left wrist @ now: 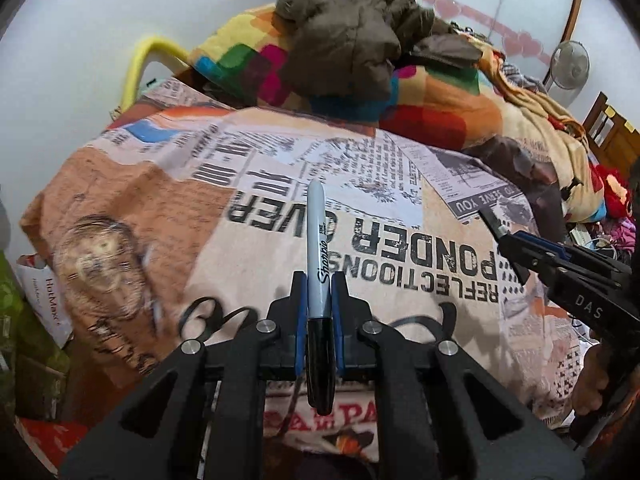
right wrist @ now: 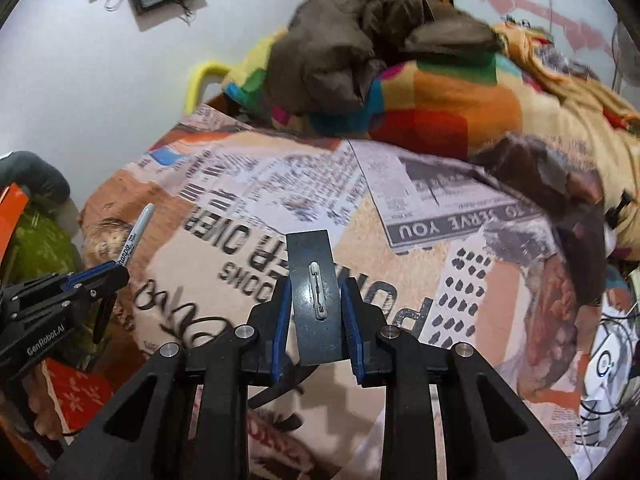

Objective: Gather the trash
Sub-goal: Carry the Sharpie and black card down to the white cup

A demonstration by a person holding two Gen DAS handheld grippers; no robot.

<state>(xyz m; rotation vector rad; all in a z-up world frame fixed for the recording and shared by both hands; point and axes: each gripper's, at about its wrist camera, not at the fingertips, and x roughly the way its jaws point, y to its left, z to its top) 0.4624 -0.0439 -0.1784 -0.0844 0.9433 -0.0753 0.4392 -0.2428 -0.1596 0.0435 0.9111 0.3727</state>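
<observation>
Left wrist view: left claw (left wrist: 319,286) at lower centre, clenched on a Sharpie marker (left wrist: 318,264), blue pads (left wrist: 302,316) pressing its barrel from both sides; grey end points up toward frame centre, black cap hangs below the pads toward the bottom edge. Marker is held clear above the bed, over a newspaper-print bedsheet (left wrist: 168,208) with big black lettering. Right claw (left wrist: 494,226) enters from the right edge, mid-height, with a dark flat piece sticking out of its tip. Upper centre: brown puffy jacket (left wrist: 352,36) lying on a multicoloured checked blanket (left wrist: 436,108); yellow bed rail (left wrist: 144,60) at upper left against the white wall; standing fan (left wrist: 569,65) at upper right. Right wrist view: right claw (right wrist: 313,298) at centre, grasping a flat black card-like piece (right wrist: 314,300) with a small white clip shape on its face, standing up between the blue pads, which touch both its side edges; exact item cannot tell. It hangs above the same bedsheet. Left claw shows at left edge, mid-height, marker tip slanting up-right from it. Person's hand (right wrist: 38,420) grips that handle at lower left. Same jacket and blanket at top centre.
</observation>
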